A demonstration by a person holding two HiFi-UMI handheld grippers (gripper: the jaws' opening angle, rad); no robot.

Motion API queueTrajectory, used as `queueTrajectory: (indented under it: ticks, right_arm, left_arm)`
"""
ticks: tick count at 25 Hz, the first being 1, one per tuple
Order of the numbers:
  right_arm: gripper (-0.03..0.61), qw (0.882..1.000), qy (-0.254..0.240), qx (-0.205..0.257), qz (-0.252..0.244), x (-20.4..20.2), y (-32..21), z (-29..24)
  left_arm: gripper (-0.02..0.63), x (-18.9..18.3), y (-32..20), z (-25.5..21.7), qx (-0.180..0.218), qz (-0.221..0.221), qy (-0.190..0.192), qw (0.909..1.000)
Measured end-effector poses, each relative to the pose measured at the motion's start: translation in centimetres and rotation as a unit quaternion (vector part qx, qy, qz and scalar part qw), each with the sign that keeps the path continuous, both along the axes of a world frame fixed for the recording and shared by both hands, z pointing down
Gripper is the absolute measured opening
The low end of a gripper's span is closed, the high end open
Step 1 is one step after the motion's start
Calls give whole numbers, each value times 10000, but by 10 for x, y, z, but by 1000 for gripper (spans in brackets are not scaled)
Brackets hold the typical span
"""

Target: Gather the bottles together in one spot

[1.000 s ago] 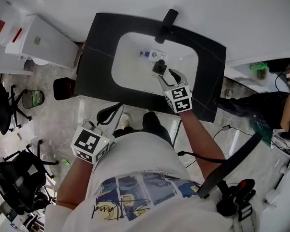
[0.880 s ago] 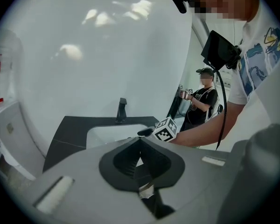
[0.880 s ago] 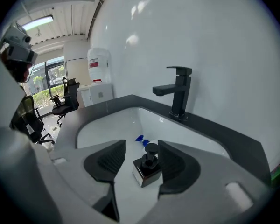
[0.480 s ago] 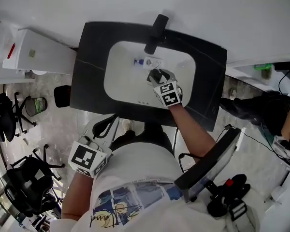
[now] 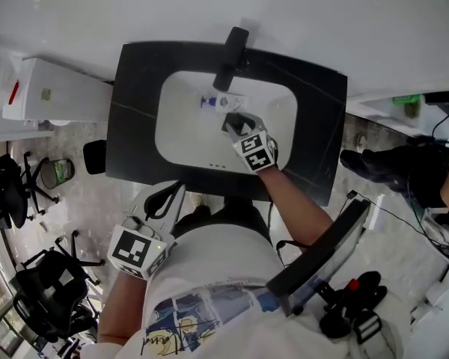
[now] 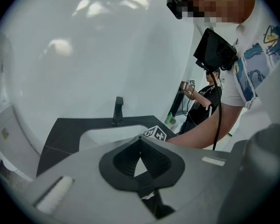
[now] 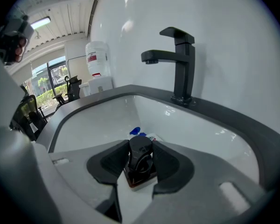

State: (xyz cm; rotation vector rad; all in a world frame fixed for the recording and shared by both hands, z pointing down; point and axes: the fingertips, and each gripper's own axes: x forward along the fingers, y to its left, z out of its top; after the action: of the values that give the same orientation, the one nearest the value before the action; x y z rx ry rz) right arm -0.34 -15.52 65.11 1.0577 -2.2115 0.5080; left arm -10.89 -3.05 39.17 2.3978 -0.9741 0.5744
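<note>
Bottle [image 7: 139,162] stands upright, black cap up, right gripper [image 7: 140,147] jaws closing on it.

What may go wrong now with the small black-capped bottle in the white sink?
The jaws of the right gripper are closing on the small black-capped bottle only at its cap, so it may slip when lifted. The blue-capped bottle lies just behind it in the white sink basin and may be knocked.
</note>
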Motion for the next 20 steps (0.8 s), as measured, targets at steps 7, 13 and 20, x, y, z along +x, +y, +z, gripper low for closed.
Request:
queueTrajectory:
  ticks: [7,13,20]
  right_arm:
    - [152,9991,-362,93,183,14,2,-35]
    - [151,9981,-483,329,177,35,-7,-81]
    - [150,9971,-343,642,-212,70,-40,-123]
  left_arm:
    - [3,21,-6,-7,132,247,93,9996]
    - [3,39,-13,-12,201,418,187,9987]
    - [3,58,-27,-15,228,508,282,9980]
